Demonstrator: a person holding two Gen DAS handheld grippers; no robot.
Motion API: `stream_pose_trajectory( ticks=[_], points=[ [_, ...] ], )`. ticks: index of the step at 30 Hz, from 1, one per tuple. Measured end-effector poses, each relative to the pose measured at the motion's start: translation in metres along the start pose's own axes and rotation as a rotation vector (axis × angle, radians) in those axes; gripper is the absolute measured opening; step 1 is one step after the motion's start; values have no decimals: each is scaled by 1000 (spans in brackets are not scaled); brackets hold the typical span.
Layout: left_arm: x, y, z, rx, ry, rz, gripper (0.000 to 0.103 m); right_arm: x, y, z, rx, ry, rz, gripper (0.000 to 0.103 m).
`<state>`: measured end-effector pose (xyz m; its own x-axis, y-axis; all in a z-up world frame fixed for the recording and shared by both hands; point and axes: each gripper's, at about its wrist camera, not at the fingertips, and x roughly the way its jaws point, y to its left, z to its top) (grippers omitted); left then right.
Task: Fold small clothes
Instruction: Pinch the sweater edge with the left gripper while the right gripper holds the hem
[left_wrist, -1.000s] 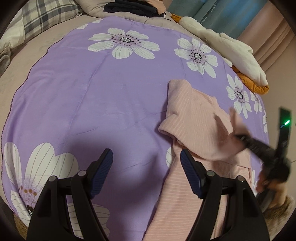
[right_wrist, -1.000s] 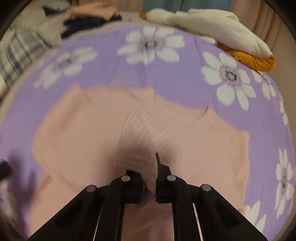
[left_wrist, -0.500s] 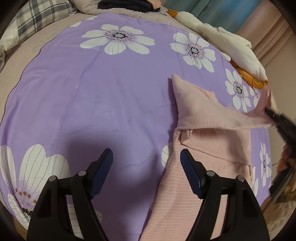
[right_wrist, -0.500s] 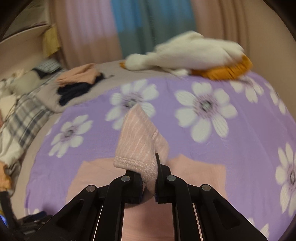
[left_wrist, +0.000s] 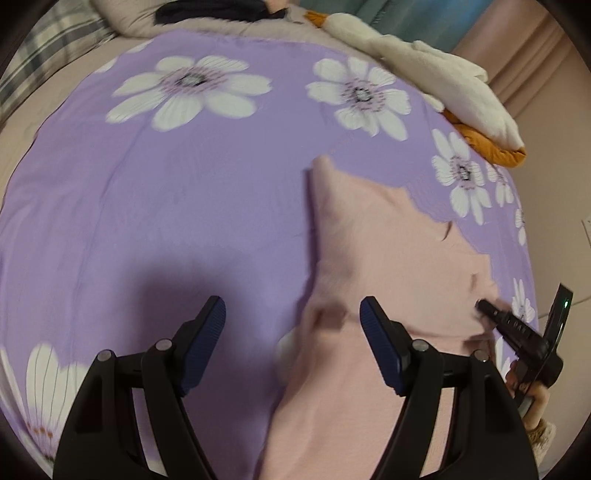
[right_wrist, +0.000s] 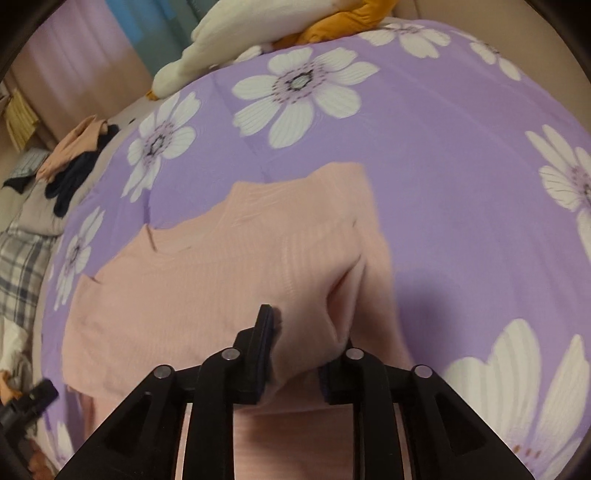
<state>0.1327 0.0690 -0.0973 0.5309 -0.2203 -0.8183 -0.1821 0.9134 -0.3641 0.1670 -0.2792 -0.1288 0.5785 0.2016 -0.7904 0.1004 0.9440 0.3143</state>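
Note:
A pink striped knit garment (left_wrist: 388, 266) lies on the purple flowered sheet (left_wrist: 184, 206), its top part folded over the body. My left gripper (left_wrist: 291, 325) is open and empty, held above the sheet at the garment's left edge. My right gripper (right_wrist: 299, 332) shows in the left wrist view (left_wrist: 484, 308) at the garment's right edge. Its jaws stand apart with pink fabric (right_wrist: 258, 258) bunched between them; the right finger is hidden under the cloth.
A white and orange plush toy (left_wrist: 436, 74) lies at the sheet's far right edge. A pile of dark and peach clothes (right_wrist: 74, 155) and a plaid pillow (left_wrist: 48, 62) lie at the bed's far side.
My right gripper carried the pinched fabric up and over, laid it down on the garment, and its jaws opened. The left gripper stayed open, nearly still.

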Motion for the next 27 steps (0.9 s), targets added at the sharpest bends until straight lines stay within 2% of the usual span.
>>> stream_pose_trajectory(
  ticks=[2,5,7,9,10,12,14,15,16,17,24,27],
  points=[
    [8,-8,12,15,5,-19,74,-6,-10,0,36,1,31,24],
    [24,-15,27,27,41,-49,66,-12,-25,3,67,-6,35,24],
    [36,-18,32,32,61,-45,60,-17,-30,5,82,-18,31,32],
    [50,-18,34,35,94,-31,49,-17,-35,8,96,-22,55,42],
    [56,-18,34,31,108,-33,46,-14,-35,10,96,-13,60,43],
    [69,-16,32,29,139,-34,33,-6,-33,13,73,8,49,43],
    [77,-12,30,25,162,-8,27,4,-28,15,43,31,22,42],
    [78,-10,28,19,156,-12,27,7,-26,15,24,33,6,40],
    [78,-10,27,19,149,-13,27,7,-25,15,13,27,-8,22],
    [76,-11,27,27,142,-11,26,6,-22,16,-2,15,-45,10],
    [75,-10,27,40,137,-4,26,-36,-6,38,-65,-151,-18,7],
    [78,-9,26,35,140,-4,27,-30,-11,46,-64,-156,-31,7]
  ],
)
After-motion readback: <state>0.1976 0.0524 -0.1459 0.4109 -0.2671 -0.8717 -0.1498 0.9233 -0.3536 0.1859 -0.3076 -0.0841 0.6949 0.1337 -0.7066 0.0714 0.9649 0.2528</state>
